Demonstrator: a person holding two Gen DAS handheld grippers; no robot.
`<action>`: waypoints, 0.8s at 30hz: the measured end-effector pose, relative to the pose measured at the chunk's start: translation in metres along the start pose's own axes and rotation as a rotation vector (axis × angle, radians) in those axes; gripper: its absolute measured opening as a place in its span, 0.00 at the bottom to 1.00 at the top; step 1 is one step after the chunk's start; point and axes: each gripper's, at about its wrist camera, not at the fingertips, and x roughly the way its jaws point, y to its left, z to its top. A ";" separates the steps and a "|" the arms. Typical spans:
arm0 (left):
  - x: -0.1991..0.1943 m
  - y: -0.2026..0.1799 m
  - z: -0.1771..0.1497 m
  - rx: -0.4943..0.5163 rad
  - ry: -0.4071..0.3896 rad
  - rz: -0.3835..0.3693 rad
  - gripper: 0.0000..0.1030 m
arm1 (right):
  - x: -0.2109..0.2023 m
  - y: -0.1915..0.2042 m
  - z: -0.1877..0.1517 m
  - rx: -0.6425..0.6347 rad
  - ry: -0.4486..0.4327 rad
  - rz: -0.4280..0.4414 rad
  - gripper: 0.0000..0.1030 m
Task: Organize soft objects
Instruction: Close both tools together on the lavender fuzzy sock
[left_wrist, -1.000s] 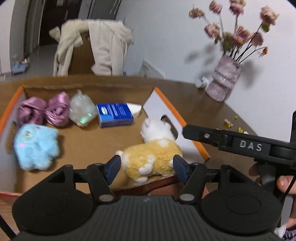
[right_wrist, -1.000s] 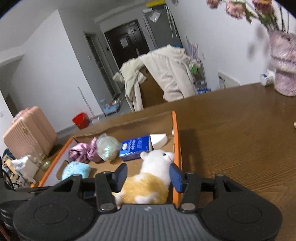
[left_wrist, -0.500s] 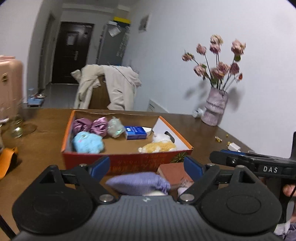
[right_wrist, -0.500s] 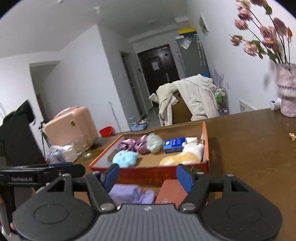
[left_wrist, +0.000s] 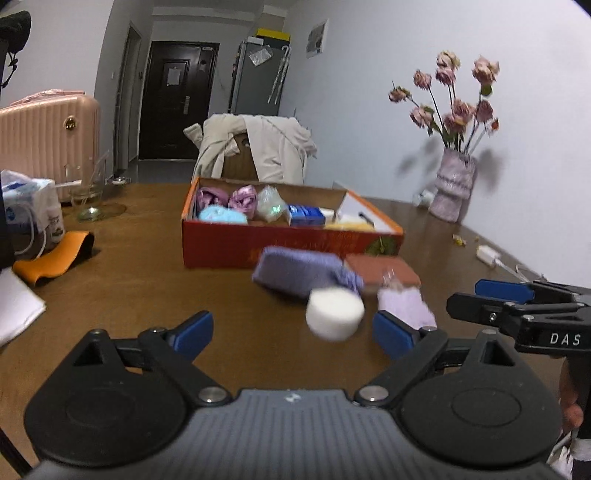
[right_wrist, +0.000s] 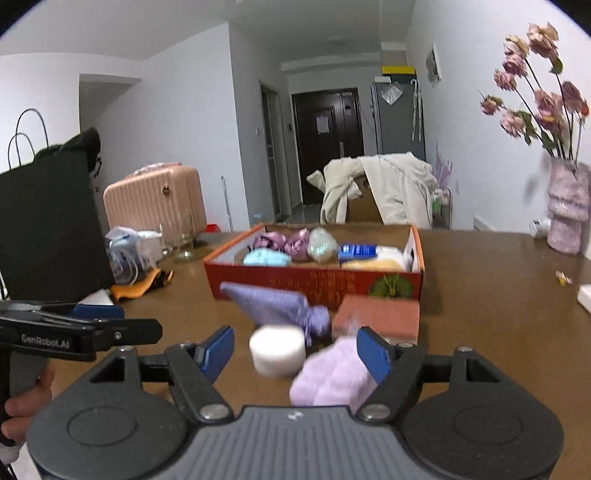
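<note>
A brown table (left_wrist: 147, 266) holds a red box (left_wrist: 280, 245) of soft things at twelve o'clock. Nearer lie a purple cloth (left_wrist: 299, 271), white sponge (left_wrist: 334, 313) and lilac plush (right_wrist: 332, 376). The left gripper (left_wrist: 291, 332) and right gripper (right_wrist: 295, 354) have just been opening and grip nothing.

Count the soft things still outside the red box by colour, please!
Purple: 2, a purple cloth bundle and a fluffy lilac piece
White: 1, a white foam puck
Terracotta: 1, a flat pad
Total: 4, all on the table in front of the red box.
</note>
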 end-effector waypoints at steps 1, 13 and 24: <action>-0.003 -0.004 -0.006 0.008 0.003 0.002 0.92 | -0.002 0.000 -0.005 0.008 0.009 -0.004 0.70; 0.014 -0.027 -0.026 0.057 0.059 -0.064 0.92 | 0.012 -0.024 -0.031 0.129 0.075 -0.033 0.69; 0.020 -0.014 -0.020 0.034 0.050 0.003 0.92 | 0.057 -0.019 -0.034 0.205 0.114 0.145 0.41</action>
